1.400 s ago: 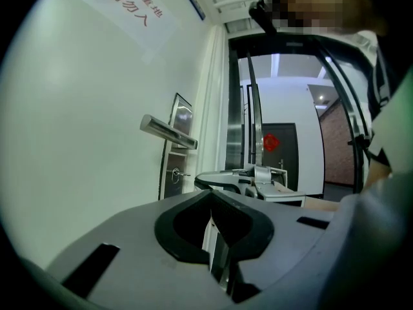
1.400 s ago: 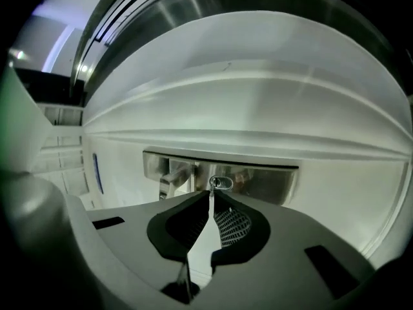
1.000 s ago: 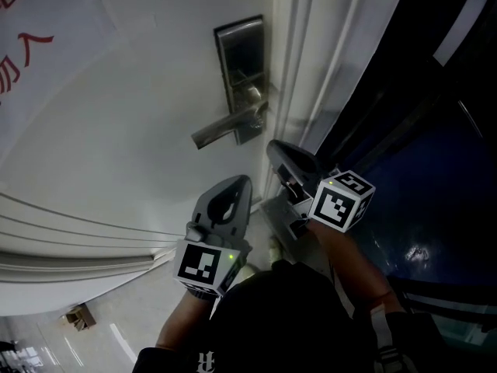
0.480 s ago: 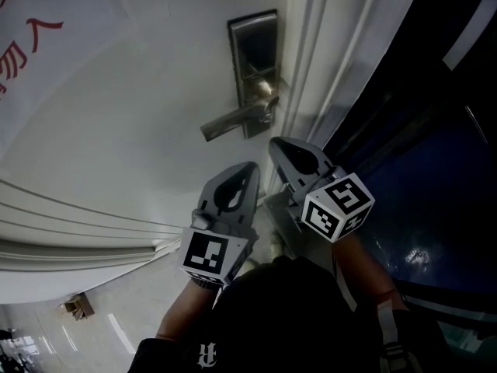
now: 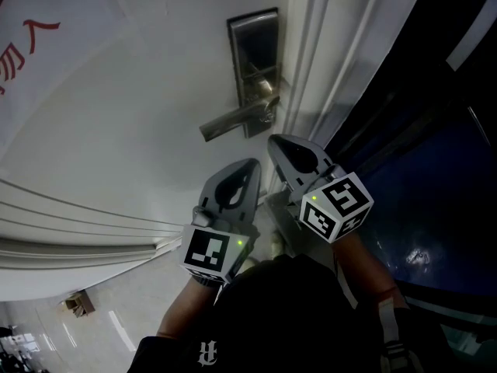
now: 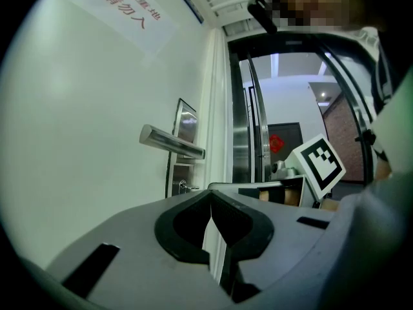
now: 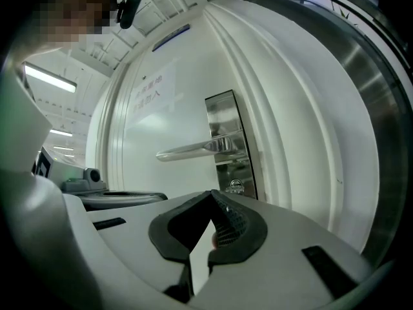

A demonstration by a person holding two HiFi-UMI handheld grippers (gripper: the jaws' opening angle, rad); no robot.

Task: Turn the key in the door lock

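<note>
Hanging close under the lock plate [image 5: 255,57] at the white door's [image 5: 116,130] right edge, both grippers point toward it with jaws clenched on nothing. The head view alone shows them side by side. The left gripper [image 5: 250,164] is beneath the lever handle [image 5: 233,120], and the right gripper [image 5: 273,141] is just beside it, nearer the door frame [image 5: 311,68]. That view does not resolve the keyhole. The right gripper view does, showing a round lock cylinder [image 7: 237,186] face-on at the plate's lower end, under the handle. It lies just past the right jaw tips and a little to their right, apart from them. The left gripper view catches the same cylinder from the side, where a small stub stands out of it. Whether that stub is a key cannot be told. It lies left of the left jaw tips, not touching. This view also takes in the right gripper's marker cube [image 6: 319,165].
</note>
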